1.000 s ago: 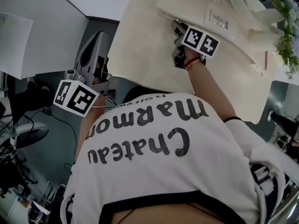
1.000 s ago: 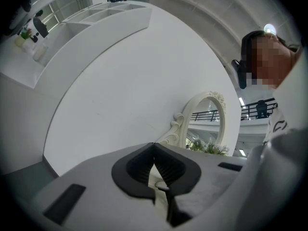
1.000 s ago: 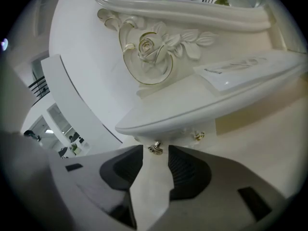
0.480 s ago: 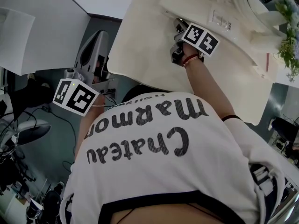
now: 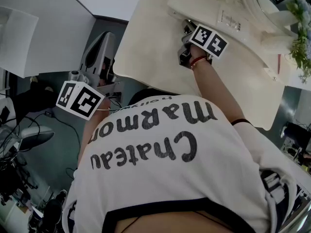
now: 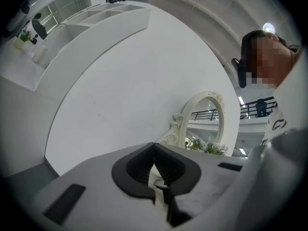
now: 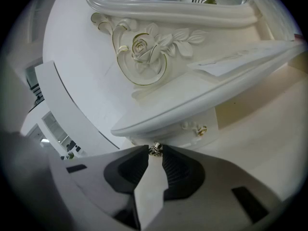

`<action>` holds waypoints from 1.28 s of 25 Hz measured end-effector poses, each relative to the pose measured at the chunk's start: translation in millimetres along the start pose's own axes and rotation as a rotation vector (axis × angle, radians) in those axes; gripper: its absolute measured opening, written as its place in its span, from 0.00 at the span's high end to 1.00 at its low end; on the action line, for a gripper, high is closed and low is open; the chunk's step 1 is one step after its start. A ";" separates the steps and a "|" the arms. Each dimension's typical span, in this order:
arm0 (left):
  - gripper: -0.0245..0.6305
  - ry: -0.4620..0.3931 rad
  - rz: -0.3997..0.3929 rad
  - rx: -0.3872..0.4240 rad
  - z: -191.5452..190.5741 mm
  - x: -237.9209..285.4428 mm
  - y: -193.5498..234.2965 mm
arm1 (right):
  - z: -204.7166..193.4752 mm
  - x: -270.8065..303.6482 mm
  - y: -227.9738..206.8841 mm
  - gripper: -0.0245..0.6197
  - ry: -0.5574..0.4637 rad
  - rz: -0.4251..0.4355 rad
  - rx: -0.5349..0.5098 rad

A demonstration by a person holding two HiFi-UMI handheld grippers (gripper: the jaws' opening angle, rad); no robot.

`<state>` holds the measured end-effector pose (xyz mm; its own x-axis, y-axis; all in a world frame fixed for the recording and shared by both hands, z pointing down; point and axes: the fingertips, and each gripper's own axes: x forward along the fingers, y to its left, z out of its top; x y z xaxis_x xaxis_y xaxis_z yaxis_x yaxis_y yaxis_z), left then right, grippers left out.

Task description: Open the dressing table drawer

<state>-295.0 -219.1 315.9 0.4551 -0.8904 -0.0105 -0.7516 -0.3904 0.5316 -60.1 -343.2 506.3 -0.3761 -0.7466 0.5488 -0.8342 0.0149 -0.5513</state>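
Note:
The cream dressing table [image 5: 146,47] carries a small drawer [image 7: 192,129] under a curved shelf below the mirror. The drawer front shows two little gold knobs. My right gripper [image 7: 155,150] is at the left knob [image 7: 155,148], its jaws closing with the knob pinched between the fingertips. The other knob [image 7: 201,130] is free, to the right. In the head view the right gripper [image 5: 186,30] points at the drawer unit [image 5: 221,16]. My left gripper [image 6: 153,144] is shut on nothing, held level off the table's left side, also seen as the left gripper [image 5: 104,40] in the head view.
A carved rose [image 7: 140,47] and the mirror frame [image 7: 159,8] rise above the drawer. Green plants [image 5: 299,38] stand at the table's right end. A white curved wall [image 6: 120,90] and an oval mirror [image 6: 207,114] face the left gripper. Cables [image 5: 14,144] lie on the floor at left.

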 end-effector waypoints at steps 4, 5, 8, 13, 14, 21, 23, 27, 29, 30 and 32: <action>0.93 -0.006 -0.001 0.003 1.5 -3.9 -3.4 | -1.2 -1.2 -0.4 0.80 -0.001 0.002 0.006; 0.93 -0.009 0.000 0.002 2.4 -5.1 -3.7 | -2.2 -1.4 -0.5 0.80 0.003 0.001 0.007; 0.93 -0.017 0.000 0.002 5.3 -7.5 -5.3 | -4.0 -2.0 -1.1 0.80 0.014 -0.002 0.004; 0.93 -0.029 0.003 0.010 7.9 -12.9 -8.5 | -7.4 -2.6 1.4 0.80 0.022 0.007 0.001; 0.93 -0.031 0.003 0.013 8.3 -14.0 -9.3 | -8.2 -2.9 2.0 0.80 0.024 0.010 0.001; 0.93 -0.049 0.010 0.018 14.6 -25.1 -13.8 | -14.5 -7.3 6.7 0.80 0.041 0.018 -0.002; 0.93 -0.055 0.011 0.016 14.8 -27.7 -13.8 | -16.9 -8.2 6.6 0.80 0.043 0.018 -0.004; 0.93 -0.063 0.012 0.013 15.5 -31.4 -15.5 | -19.0 -9.9 6.9 0.80 0.044 0.019 -0.001; 0.93 -0.067 0.011 0.011 16.5 -33.0 -16.6 | -18.9 -10.5 7.7 0.80 0.043 0.019 -0.002; 0.93 -0.069 0.012 0.010 16.8 -34.1 -16.8 | -19.2 -10.7 8.1 0.80 0.043 0.018 -0.003; 0.93 -0.074 0.014 0.008 17.1 -36.4 -17.1 | -20.4 -11.5 8.5 0.80 0.044 0.017 -0.006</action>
<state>-306.8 -184.0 292.7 0.4079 -0.9107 -0.0657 -0.7617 -0.3791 0.5255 -71.1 -320.9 508.2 -0.4077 -0.7163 0.5663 -0.8298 0.0319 -0.5571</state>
